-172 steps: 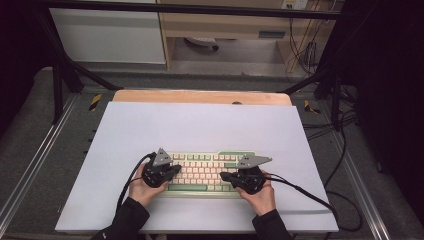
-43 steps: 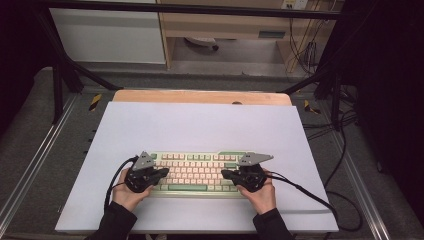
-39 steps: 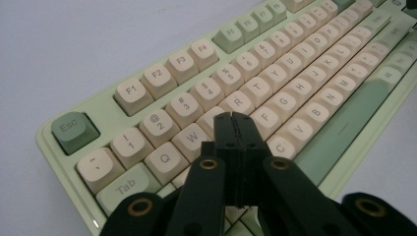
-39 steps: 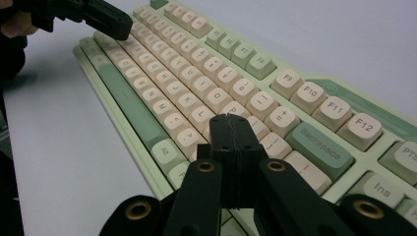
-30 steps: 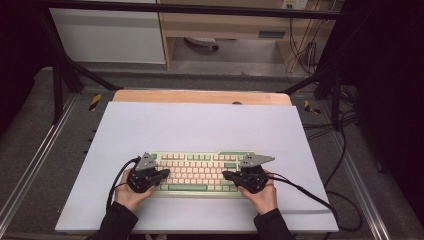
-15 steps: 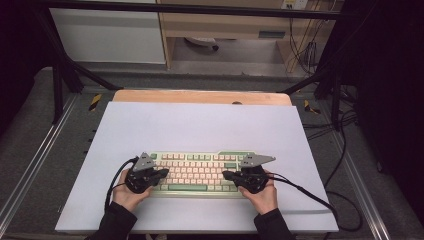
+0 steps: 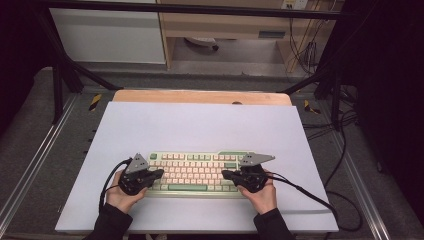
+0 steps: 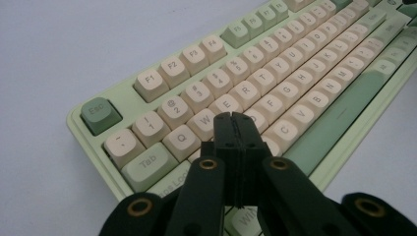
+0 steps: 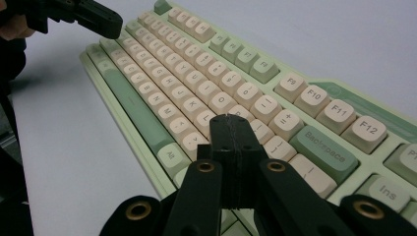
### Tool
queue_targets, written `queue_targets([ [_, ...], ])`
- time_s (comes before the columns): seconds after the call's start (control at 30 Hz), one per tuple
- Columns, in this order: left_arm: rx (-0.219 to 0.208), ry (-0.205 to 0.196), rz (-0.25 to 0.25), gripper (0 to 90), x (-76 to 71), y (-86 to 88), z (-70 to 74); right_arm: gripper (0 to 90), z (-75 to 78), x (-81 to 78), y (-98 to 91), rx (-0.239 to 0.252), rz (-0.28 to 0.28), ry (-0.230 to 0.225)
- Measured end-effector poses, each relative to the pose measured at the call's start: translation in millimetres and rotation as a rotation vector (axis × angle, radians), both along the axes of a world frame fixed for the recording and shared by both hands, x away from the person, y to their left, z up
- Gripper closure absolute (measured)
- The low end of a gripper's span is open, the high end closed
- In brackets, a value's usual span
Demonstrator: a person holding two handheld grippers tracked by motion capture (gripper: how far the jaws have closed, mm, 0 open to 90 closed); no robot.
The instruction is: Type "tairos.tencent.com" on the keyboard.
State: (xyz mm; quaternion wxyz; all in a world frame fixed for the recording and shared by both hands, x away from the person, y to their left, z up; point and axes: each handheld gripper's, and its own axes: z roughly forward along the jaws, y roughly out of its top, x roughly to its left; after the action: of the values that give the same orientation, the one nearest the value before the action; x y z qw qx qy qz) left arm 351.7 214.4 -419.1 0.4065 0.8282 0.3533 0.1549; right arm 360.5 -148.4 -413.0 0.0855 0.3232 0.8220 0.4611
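Note:
A pale green keyboard [image 7: 196,171] with cream keys and green accent keys lies on the near half of the white mat. My left gripper [image 7: 160,173] rests over the keyboard's left end, jaws pressed together with nothing between them. In the left gripper view the left gripper [image 8: 235,119] hovers just above the letter keys [image 8: 275,105] near W and E. My right gripper [image 7: 225,175] sits over the keyboard's right end, also shut and empty. In the right gripper view the right gripper [image 9: 231,120] points over keys left of Backspace [image 9: 324,147], and the left gripper [image 9: 93,17] appears far off.
The white mat [image 7: 200,125] covers a table with a wooden strip [image 7: 200,96] along its far edge. Metal rails [image 7: 35,160] run down both sides. Black cables [image 7: 310,192] trail from the right gripper off the mat's right edge.
Since the oldest frame my left gripper has shifted left and slightly nearer, to the keyboard's left end. Over the last second neither hand has visibly moved.

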Motion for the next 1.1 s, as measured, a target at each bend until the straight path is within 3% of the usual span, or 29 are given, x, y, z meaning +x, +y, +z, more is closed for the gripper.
queue_targets([
  [0.5,-0.015,-0.004,0.013,89.9,-3.4,10.2,0.6,90.0,-0.6,2.8,21.5,-0.009,0.035,0.014],
  [1.1,-0.020,-0.003,0.021,89.9,-3.4,14.5,-0.1,90.0,-21.5,4.3,36.2,-0.043,0.057,0.054],
])
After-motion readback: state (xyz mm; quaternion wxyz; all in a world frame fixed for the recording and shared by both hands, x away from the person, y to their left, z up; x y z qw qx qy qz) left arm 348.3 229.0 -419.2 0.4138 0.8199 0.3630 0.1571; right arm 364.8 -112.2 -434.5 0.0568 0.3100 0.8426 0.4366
